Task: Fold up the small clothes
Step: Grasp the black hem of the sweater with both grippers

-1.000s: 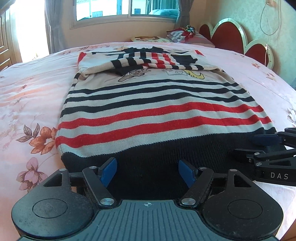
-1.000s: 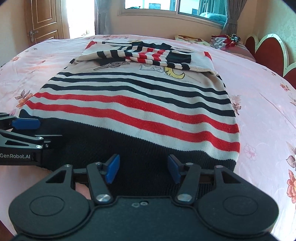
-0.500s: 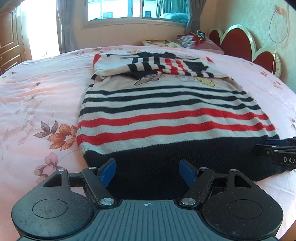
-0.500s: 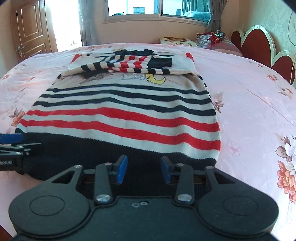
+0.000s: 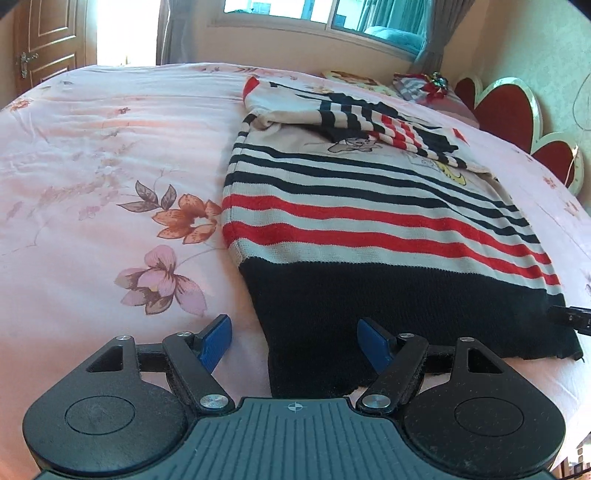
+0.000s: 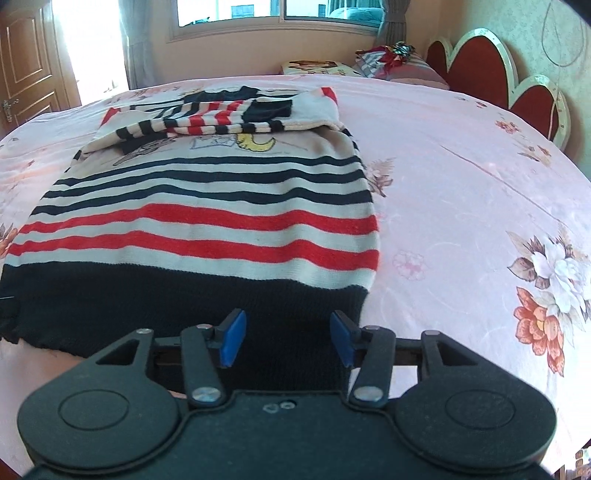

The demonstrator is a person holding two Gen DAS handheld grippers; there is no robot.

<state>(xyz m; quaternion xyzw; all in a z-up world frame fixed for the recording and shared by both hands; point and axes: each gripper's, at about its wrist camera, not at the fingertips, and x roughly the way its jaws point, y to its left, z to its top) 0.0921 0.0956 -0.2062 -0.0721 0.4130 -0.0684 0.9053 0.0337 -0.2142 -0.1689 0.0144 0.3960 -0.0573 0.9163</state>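
A striped knit sweater (image 5: 369, 229) lies flat on a pink floral bedspread (image 5: 92, 177), its sleeves folded across the chest near the far end and its wide black hem band nearest the cameras. The left gripper (image 5: 295, 345) sits low at the hem's left corner, jaws spread wide and holding nothing: its left blue pad (image 5: 214, 347) is over bare bedspread just beside the sweater's edge, while the right blue pad is over the black band. In the right wrist view, the right gripper (image 6: 284, 341) is at the hem's right corner, jaws likewise apart and empty, both blue pads (image 6: 232, 341) over the black band; whether they touch the knit cannot be told. The tip of the right gripper shows at the right edge of the left wrist view, at the hem's far corner (image 5: 570, 319). Red and navy stripes cross the cream body of the garment, with a cartoon print (image 6: 221, 142) partly covered by the folded sleeves. Beyond the sweater, pillows (image 6: 399, 64) rest against a red scalloped headboard (image 6: 498, 77), a window (image 6: 258, 14) runs along the far wall, and a wooden door (image 6: 26, 70) stands to the left.
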